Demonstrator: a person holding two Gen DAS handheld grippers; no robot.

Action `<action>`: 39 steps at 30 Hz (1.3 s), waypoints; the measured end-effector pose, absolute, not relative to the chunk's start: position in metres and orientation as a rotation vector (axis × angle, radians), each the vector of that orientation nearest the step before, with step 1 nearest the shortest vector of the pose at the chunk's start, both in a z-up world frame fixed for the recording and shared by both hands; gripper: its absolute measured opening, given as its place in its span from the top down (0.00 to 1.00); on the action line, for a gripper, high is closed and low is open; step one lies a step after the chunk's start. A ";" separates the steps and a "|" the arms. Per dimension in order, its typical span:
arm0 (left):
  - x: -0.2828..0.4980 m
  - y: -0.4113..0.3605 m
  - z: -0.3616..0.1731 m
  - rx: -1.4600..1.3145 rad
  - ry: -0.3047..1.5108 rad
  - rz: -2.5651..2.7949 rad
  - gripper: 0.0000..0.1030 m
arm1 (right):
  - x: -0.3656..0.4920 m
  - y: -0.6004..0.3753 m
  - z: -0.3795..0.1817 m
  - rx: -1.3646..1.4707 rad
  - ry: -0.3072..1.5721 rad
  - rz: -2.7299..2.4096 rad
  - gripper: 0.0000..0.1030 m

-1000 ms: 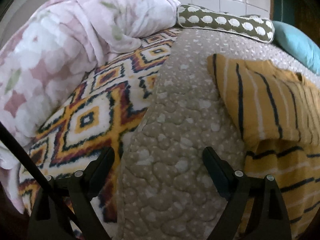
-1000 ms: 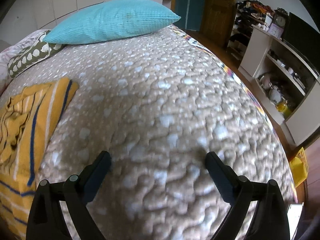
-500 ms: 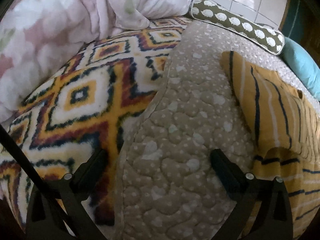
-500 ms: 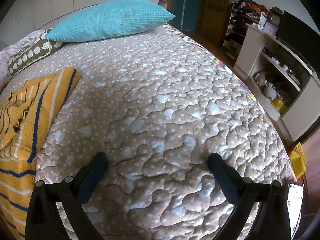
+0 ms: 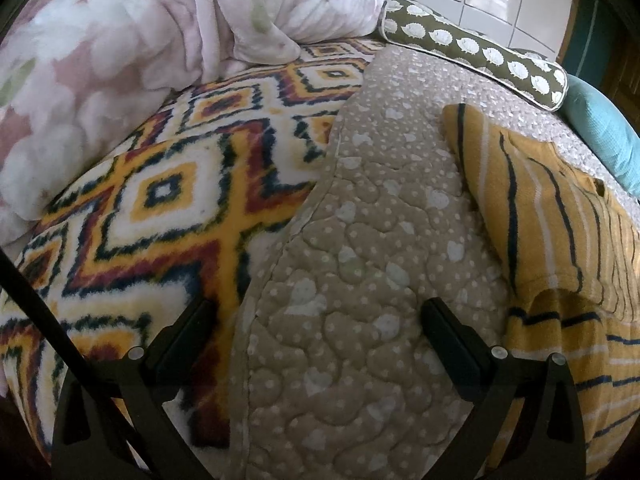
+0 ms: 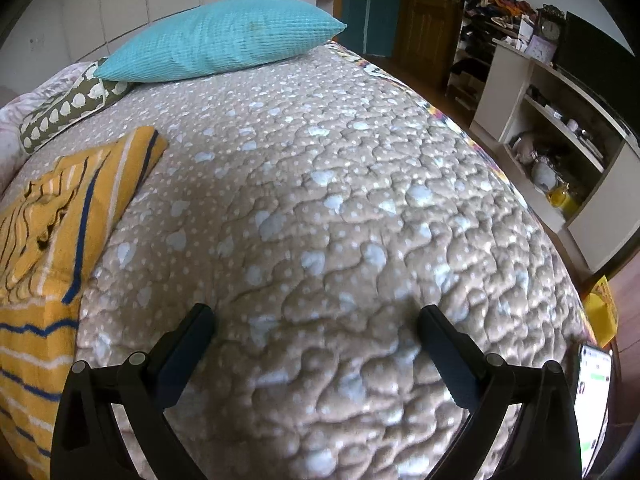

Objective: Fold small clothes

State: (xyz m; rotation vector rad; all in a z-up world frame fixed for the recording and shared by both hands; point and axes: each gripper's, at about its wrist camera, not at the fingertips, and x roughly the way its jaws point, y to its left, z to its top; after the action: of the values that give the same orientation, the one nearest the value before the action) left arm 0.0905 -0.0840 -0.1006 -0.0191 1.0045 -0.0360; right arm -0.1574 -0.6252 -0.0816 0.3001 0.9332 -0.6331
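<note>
A yellow garment with dark blue and white stripes (image 5: 560,240) lies partly folded on the beige quilted bedspread (image 5: 360,280), at the right of the left wrist view. It also shows at the left edge of the right wrist view (image 6: 60,232). My left gripper (image 5: 316,320) is open and empty, low over the quilt just left of the garment. My right gripper (image 6: 316,324) is open and empty over bare quilt (image 6: 340,200), to the right of the garment.
A patterned fleece blanket (image 5: 160,200) and a pink floral duvet (image 5: 120,40) lie left of the quilt. An olive bolster (image 5: 480,52) and a teal pillow (image 6: 224,40) sit at the far end. White shelves (image 6: 560,120) stand right of the bed. A phone (image 6: 592,392) lies at the quilt's right edge.
Both grippers have drifted slightly over the bed; the left one sits lower and nearer the fleece blanket. Both jaws stay open and the garment has not moved.
</note>
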 end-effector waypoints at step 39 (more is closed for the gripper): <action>-0.062 -0.094 -0.033 0.019 0.880 -0.054 0.08 | -0.240 -0.501 -0.040 0.314 0.892 -0.206 0.28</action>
State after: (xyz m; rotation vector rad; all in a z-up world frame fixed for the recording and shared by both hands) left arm -0.0618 -0.0940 -0.0331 0.0186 0.8802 -0.0539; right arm -0.2402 -0.5011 -0.0402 0.3140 0.8917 -0.2061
